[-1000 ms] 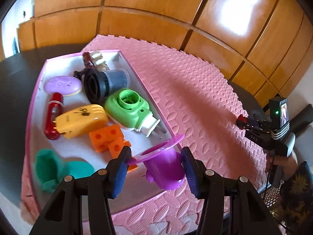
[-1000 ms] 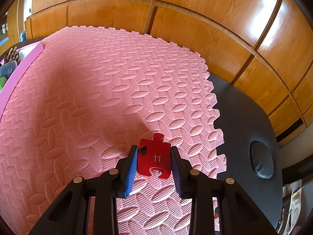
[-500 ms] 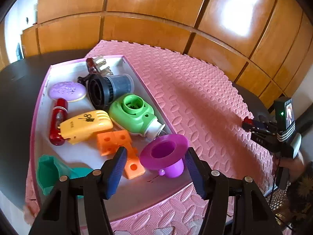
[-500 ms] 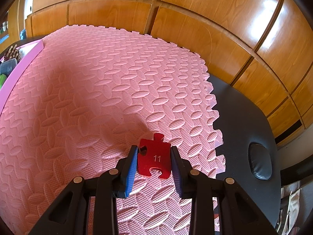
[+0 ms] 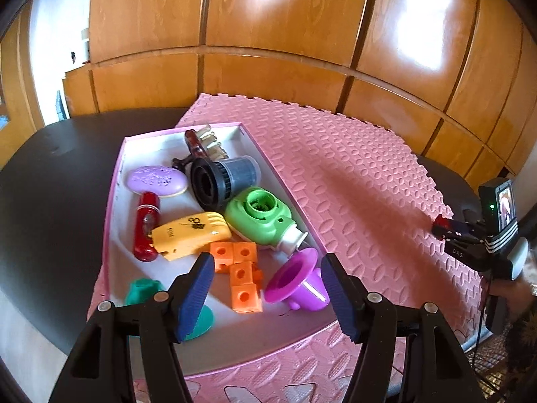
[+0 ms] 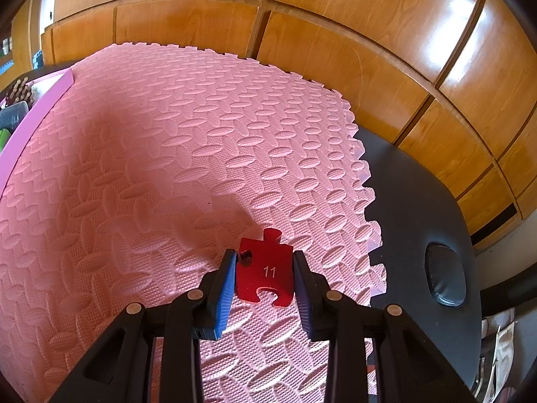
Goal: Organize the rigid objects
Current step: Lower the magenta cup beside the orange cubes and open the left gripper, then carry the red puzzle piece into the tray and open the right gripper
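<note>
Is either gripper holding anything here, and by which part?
Right gripper clamps the red puzzle piece by its two side edges. Left gripper is open, holding nothing.

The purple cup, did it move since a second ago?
Yes. The purple cup was clamped between the left gripper's fingers; now it lies tipped in the tray, beside the orange blocks.

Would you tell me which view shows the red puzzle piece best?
The right wrist view: the red puzzle piece fills the right gripper, its "11" readable. The left wrist view shows only a distant red speck.
</note>
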Demonstrator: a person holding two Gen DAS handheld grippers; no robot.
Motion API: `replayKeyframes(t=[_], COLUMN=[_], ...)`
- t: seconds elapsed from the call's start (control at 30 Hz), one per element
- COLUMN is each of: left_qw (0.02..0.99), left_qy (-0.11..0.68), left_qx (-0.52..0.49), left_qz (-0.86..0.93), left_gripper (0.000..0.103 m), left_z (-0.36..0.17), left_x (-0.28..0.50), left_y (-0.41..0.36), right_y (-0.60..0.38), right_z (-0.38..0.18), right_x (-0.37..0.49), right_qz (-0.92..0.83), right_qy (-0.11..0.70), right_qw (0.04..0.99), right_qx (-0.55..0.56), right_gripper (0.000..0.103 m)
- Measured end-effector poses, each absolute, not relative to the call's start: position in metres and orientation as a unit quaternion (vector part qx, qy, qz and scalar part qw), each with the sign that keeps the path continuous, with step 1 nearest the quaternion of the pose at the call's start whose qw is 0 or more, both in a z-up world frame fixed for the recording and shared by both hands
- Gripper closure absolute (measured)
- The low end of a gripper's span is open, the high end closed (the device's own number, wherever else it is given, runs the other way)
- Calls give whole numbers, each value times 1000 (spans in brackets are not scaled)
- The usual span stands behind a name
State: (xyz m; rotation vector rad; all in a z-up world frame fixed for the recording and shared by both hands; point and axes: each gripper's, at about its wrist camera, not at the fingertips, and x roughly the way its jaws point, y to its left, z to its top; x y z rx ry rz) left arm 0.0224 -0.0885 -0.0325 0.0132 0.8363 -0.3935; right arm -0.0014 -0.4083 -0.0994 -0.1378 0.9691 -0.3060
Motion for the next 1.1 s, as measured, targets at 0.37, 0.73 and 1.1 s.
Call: replayKeyframes(t=[0.37, 0.73, 1.1], left_qw=[904, 912, 924], left_qy=[394, 381, 359], left_qx=[11, 3, -30], left_qz=[-165, -149, -127], left_gripper=[36, 36, 36], left_z=[-26, -16, 1], left_x=[20, 19, 20], left_y=[-80, -68, -41], right_y=[-413, -393, -309], right_z=[-98, -92, -52], right_x=[-3, -1, 13], right_qz=[-117, -65, 41], right_qy=[469, 469, 412], right_qw=[876, 880, 908], right_qx=[-5, 32, 55], right_gripper=[71, 71, 71])
